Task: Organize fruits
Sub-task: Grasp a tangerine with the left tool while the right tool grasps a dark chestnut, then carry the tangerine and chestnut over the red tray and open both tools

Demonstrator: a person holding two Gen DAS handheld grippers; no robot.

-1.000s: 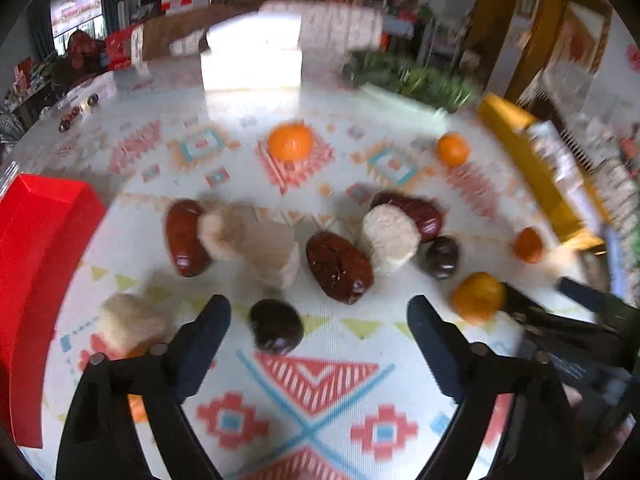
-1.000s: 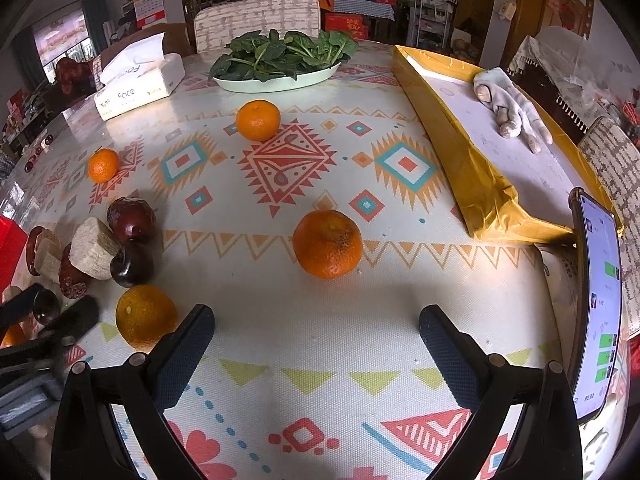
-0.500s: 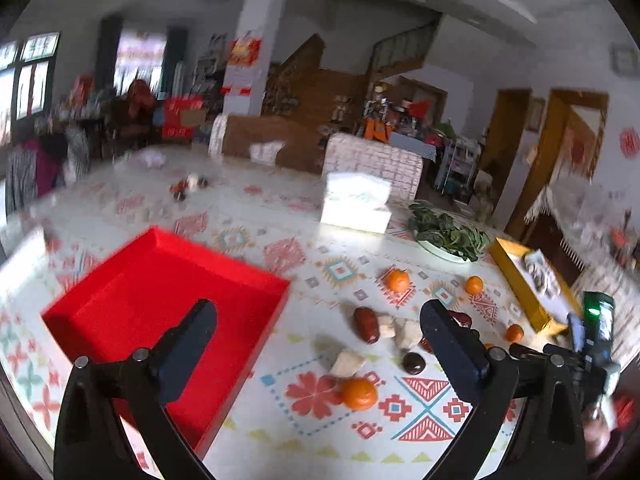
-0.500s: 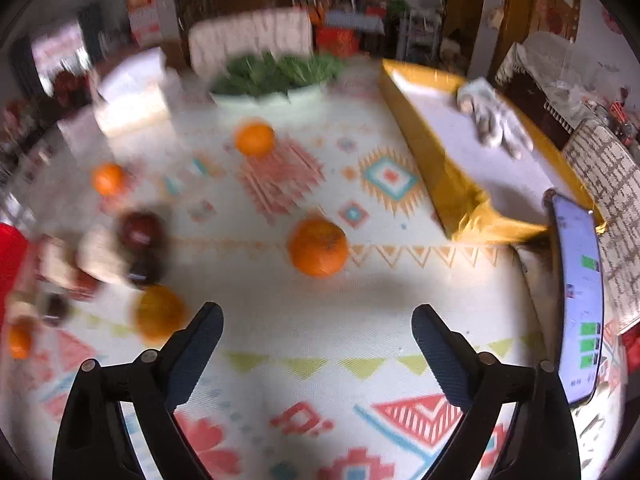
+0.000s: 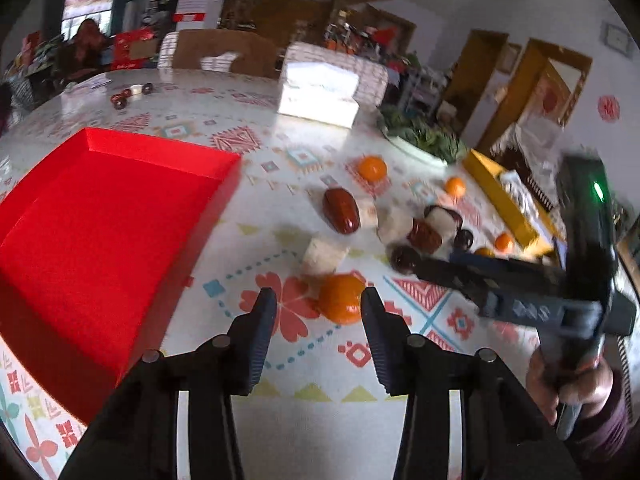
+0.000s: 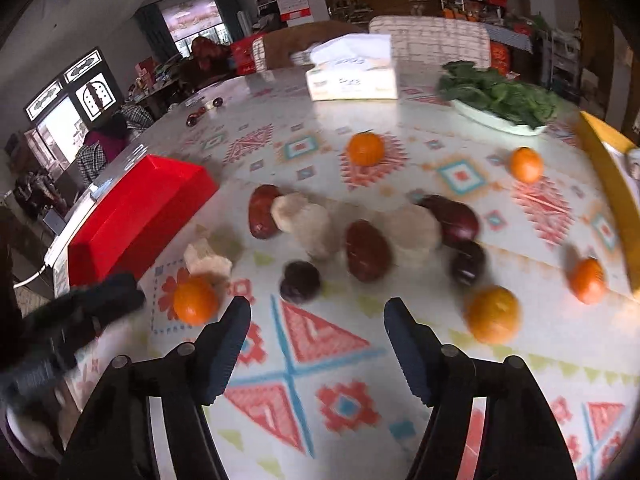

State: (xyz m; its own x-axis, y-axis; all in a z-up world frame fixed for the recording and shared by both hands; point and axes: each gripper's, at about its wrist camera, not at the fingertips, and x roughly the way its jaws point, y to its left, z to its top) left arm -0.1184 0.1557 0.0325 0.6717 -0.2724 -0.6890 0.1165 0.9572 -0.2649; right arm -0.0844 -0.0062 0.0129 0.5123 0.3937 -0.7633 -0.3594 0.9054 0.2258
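Note:
Fruits lie scattered on a patterned tablecloth. My left gripper (image 5: 318,312) hangs over the cloth, its jaws closing with nothing pressed between them; an orange (image 5: 340,298) sits just beyond the tips. Behind the orange are a pale chunk (image 5: 323,255), red dates (image 5: 340,210) and dark plums (image 5: 404,259). A red tray (image 5: 100,216) stands at the left. My right gripper (image 6: 316,322) is also closing on nothing; a dark plum (image 6: 300,282) and a red date (image 6: 367,251) lie past its tips. Another orange (image 6: 493,314) lies to the right of the right gripper.
A tissue box (image 6: 352,76) and a plate of greens (image 6: 500,98) stand at the far side. A yellow box (image 5: 504,204) lines the right edge of the table. More oranges (image 6: 365,148) lie farther back. A hand (image 5: 568,380) holds the right gripper's handle.
Both grippers' jaws have narrowed. The left view swung up and back, then dropped close to the near orange. The right view swung left from the lone orange to the date and plum cluster.

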